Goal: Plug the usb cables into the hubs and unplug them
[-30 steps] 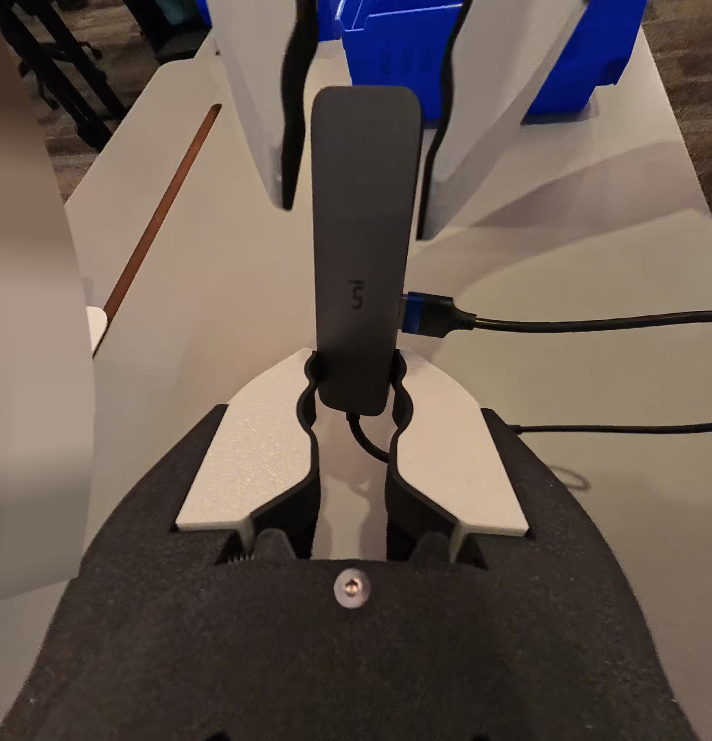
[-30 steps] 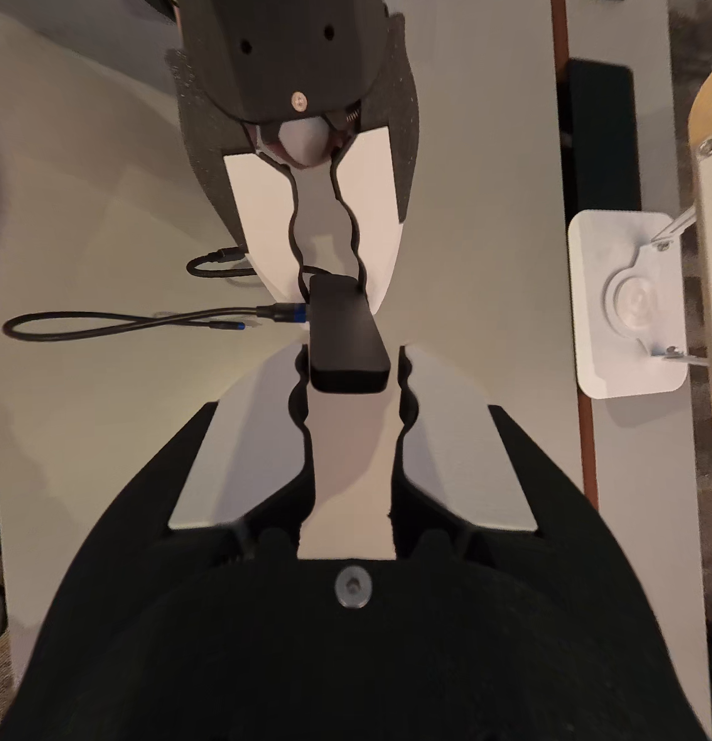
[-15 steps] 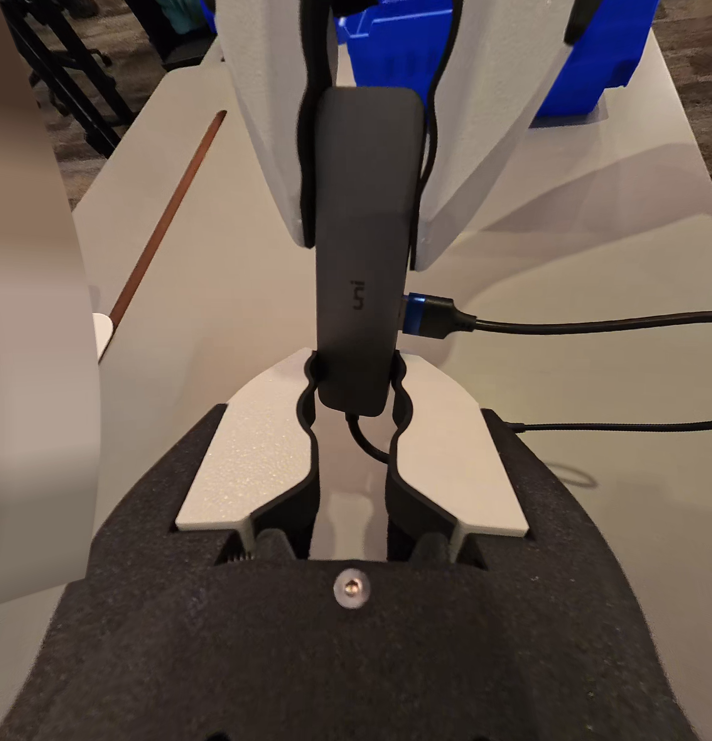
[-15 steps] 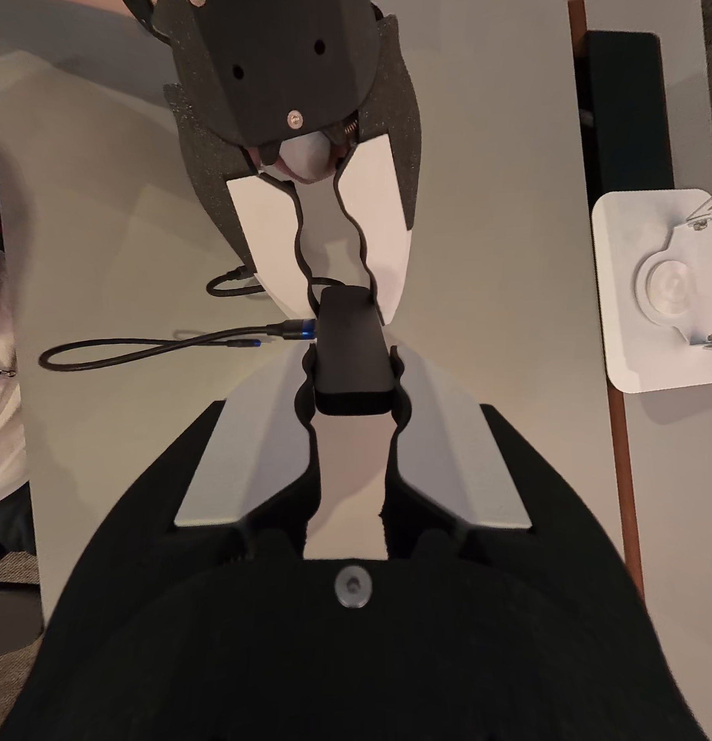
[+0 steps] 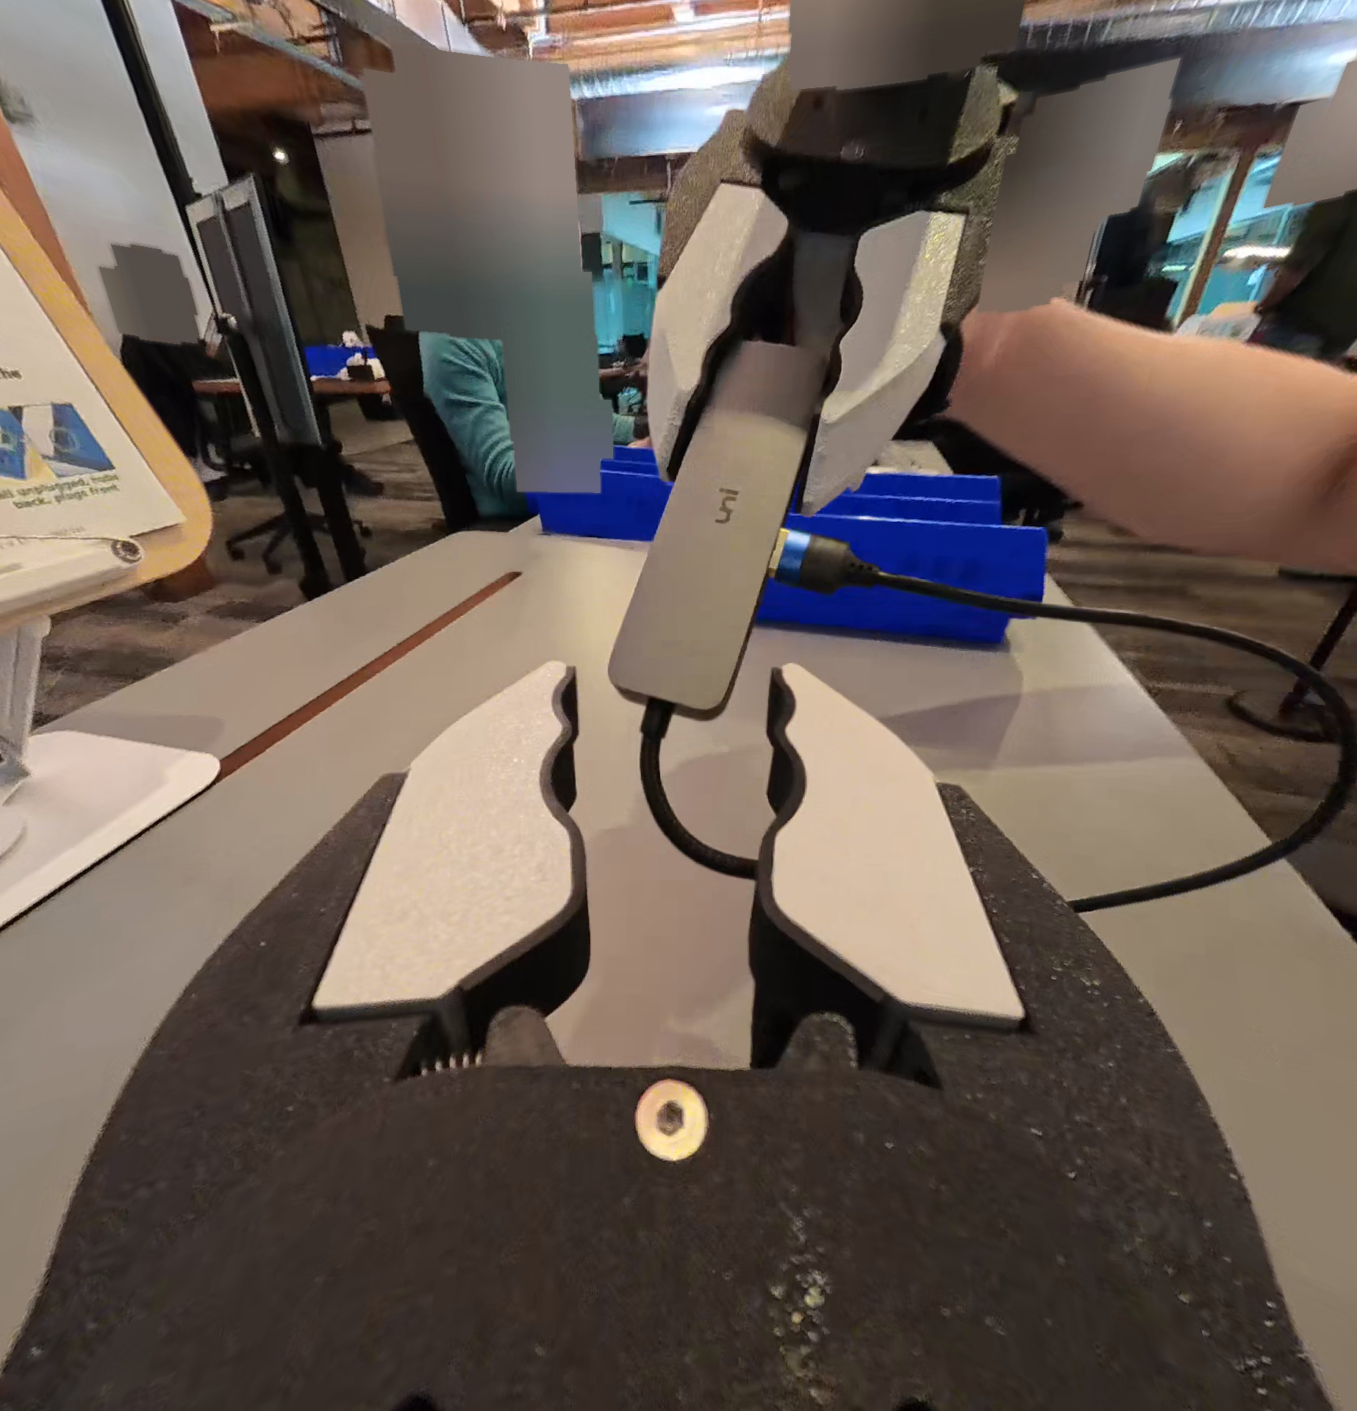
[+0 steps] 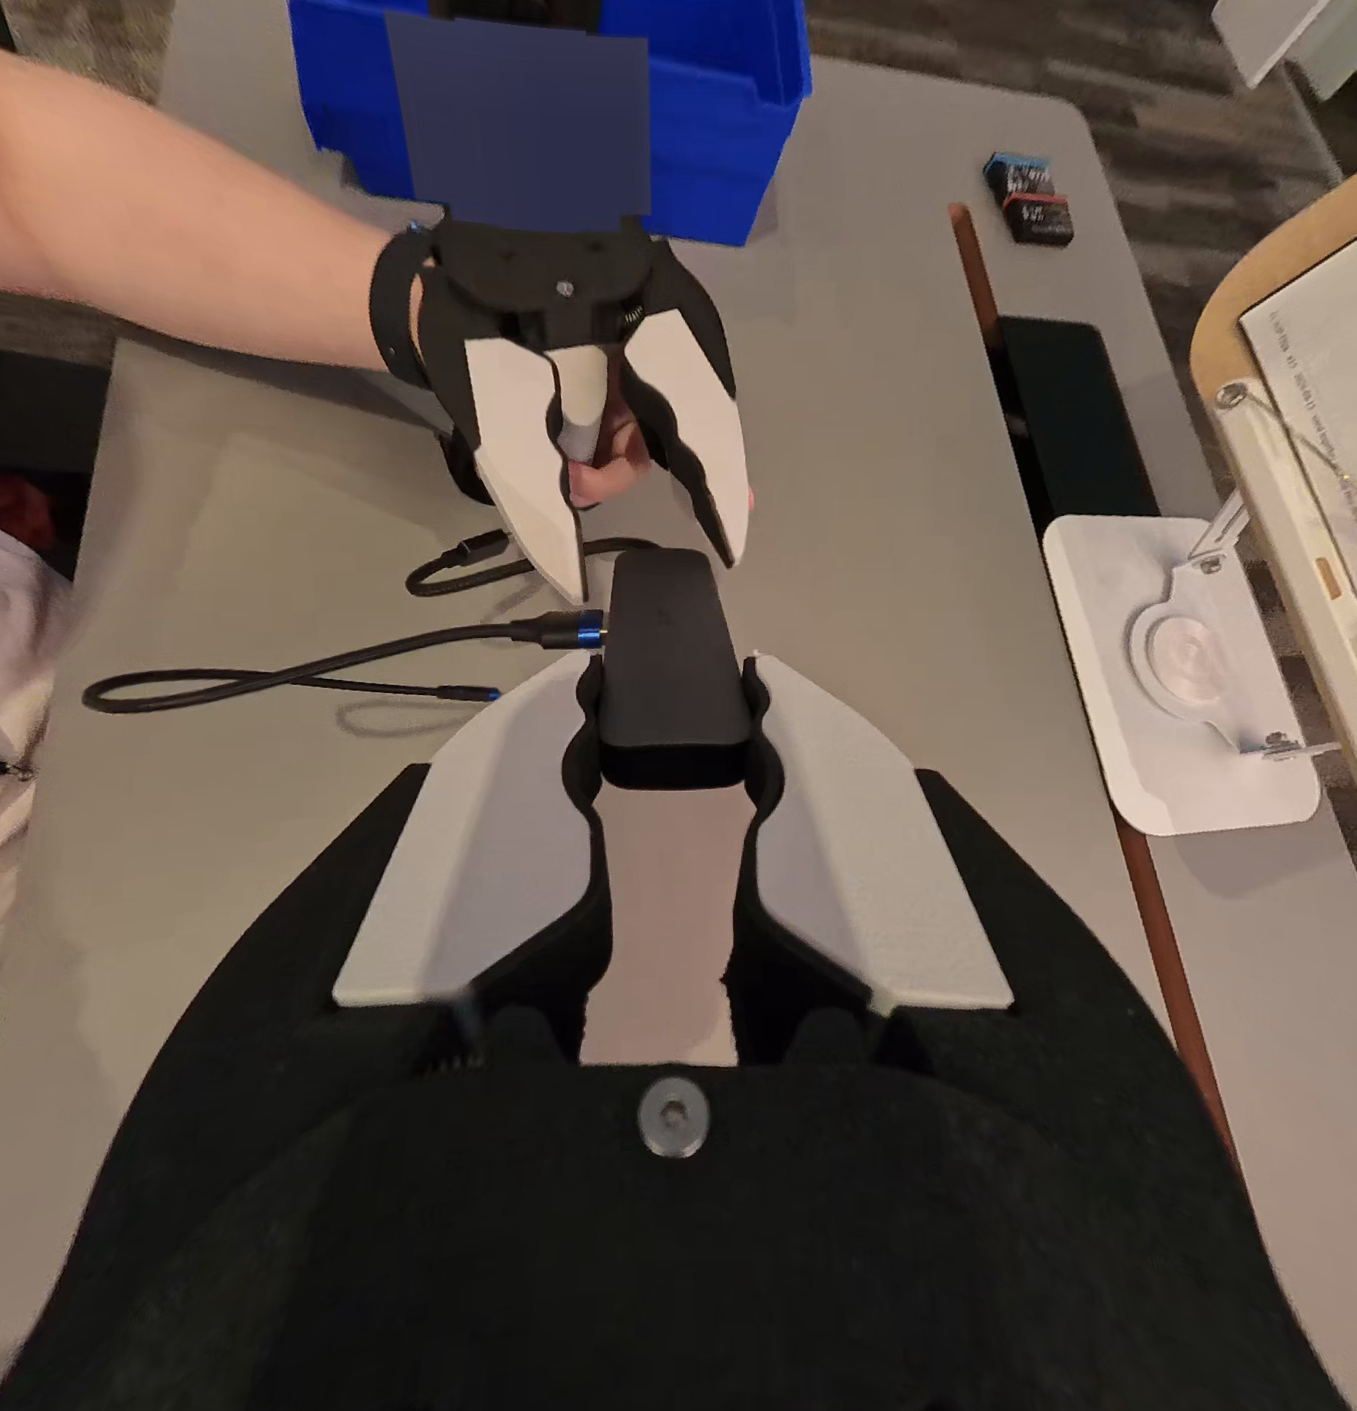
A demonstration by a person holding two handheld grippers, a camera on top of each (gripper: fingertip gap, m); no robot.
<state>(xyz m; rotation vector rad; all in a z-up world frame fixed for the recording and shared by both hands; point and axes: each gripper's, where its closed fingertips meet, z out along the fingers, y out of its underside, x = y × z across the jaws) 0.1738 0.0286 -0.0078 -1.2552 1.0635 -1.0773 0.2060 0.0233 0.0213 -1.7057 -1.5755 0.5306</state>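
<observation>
Hub's (image 5: 702, 550) far end behind fingers (image 5: 874, 397)

Bare table (image 6: 851, 458) is lying open right of the hub (image 6: 672, 672); cable loops (image 6: 278, 679) are crowding its left, and a blue bin (image 6: 736, 114) is blocking the far edge.

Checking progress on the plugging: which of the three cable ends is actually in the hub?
The blue-ringed plug, seated in the side of the hub. The blue-tipped end and the plain black end lie loose on the table.
</observation>
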